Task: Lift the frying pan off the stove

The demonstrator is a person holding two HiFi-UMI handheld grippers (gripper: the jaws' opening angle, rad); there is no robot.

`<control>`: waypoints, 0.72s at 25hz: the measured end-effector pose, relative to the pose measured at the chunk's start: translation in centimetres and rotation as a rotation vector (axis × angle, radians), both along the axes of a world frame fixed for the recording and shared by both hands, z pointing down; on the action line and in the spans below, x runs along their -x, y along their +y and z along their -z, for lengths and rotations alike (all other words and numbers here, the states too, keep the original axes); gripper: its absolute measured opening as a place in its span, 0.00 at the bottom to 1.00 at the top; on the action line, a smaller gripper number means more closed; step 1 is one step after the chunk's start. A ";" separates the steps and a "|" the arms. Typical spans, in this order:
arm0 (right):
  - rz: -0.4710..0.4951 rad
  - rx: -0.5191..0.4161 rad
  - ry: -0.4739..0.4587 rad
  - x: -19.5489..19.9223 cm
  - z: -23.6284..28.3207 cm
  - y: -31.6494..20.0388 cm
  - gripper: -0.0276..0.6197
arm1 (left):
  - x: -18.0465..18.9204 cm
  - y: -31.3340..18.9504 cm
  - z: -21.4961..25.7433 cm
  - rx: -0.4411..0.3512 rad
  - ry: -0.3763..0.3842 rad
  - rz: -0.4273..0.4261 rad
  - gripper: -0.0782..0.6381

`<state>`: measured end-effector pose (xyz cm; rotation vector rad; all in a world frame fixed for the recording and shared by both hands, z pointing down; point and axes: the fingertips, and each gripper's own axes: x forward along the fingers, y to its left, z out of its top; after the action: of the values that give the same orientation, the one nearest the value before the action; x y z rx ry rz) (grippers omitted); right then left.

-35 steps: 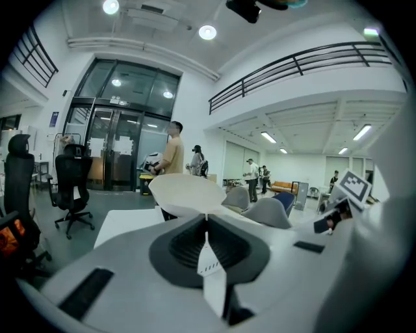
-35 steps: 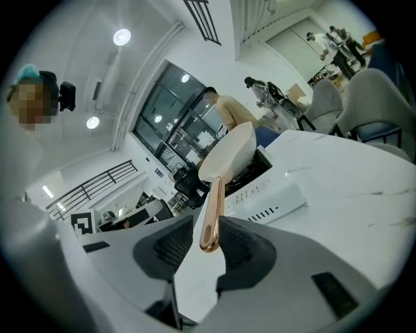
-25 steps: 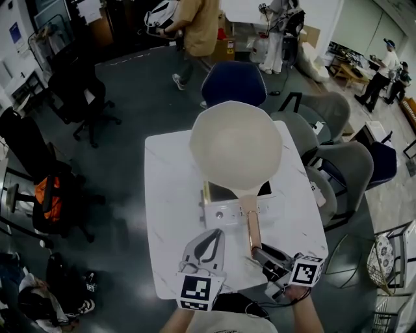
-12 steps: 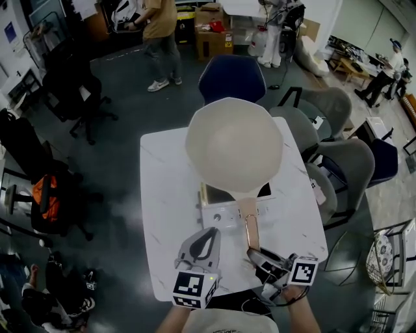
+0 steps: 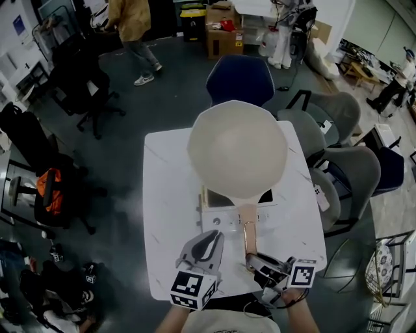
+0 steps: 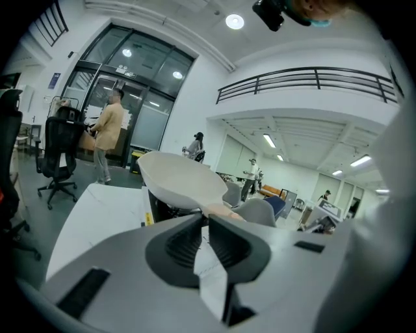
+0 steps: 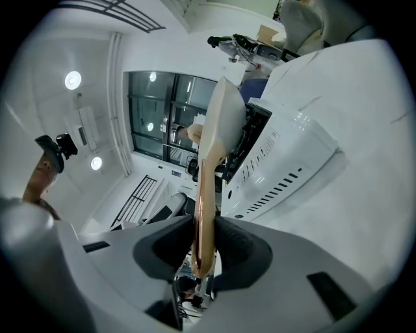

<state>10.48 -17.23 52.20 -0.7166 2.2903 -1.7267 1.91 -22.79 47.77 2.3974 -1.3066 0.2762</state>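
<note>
Table [image 5: 166, 195] first, in the head view: it is white, and a small white stove [image 5: 224, 216] stands in its middle. The cream frying pan [image 5: 238, 151] sits on top of the stove. The pan is so big that it hides most of the stove. Its coppery handle [image 5: 249, 231] sticks out toward the person. The right gripper [image 5: 252, 261] is at the end of that handle. The left gripper [image 5: 213, 234] is just beside the handle, over the table, near the front of the stove. A blue chair [image 5: 237, 78] stands behind the table and grey chairs [image 5: 354, 172] stand at the right side. A person in a tan top [image 5: 130, 19] is far back on the dark floor.

In the left gripper view, the left gripper [image 6: 205, 218] has its two jaws pressed together, with nothing between them. Past the jaws is the frying pan [image 6: 179, 179] from the side, resting on the dark top of the stove [image 6: 166, 211]. The white table [image 6: 97, 214] runs off to the left. A black office chair [image 6: 58, 146] and the person in tan [image 6: 109, 133] are by the glass doors.

In the right gripper view, everything looks tipped on its side. The right gripper [image 7: 207, 227] has just been closing its jaws, and the handle [image 7: 205, 208] is between them. Both pads touch the handle, so it is clamped. The handle runs up to the frying pan [image 7: 221, 123], which is on the stove [image 7: 286, 149]. The stove has rows of little slots in its white wall.
</note>
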 end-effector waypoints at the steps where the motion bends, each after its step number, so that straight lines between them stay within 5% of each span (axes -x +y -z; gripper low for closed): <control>1: 0.003 -0.001 -0.008 0.0 0.0 0.0 0.22 | -0.1 -0.1 0.0 0.001 0.003 -0.003 0.14; 8: 0.015 0.005 -0.022 0.0 -0.1 0.0 0.22 | 0.0 -1.0 -1.0 0.095 0.131 -0.007 0.15; 11: 0.029 0.007 -0.024 0.0 -0.1 0.0 0.21 | -0.4 -2.0 -1.3 0.196 0.278 -0.010 0.37; 18: 0.037 0.010 -0.028 -0.1 -0.1 0.0 0.21 | -3.4 -4.2 -1.7 0.472 0.631 -0.067 0.43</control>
<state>10.54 -17.21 52.32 -0.6513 2.2922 -1.7545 5.27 -26.97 49.43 1.8962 -0.7667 -0.1398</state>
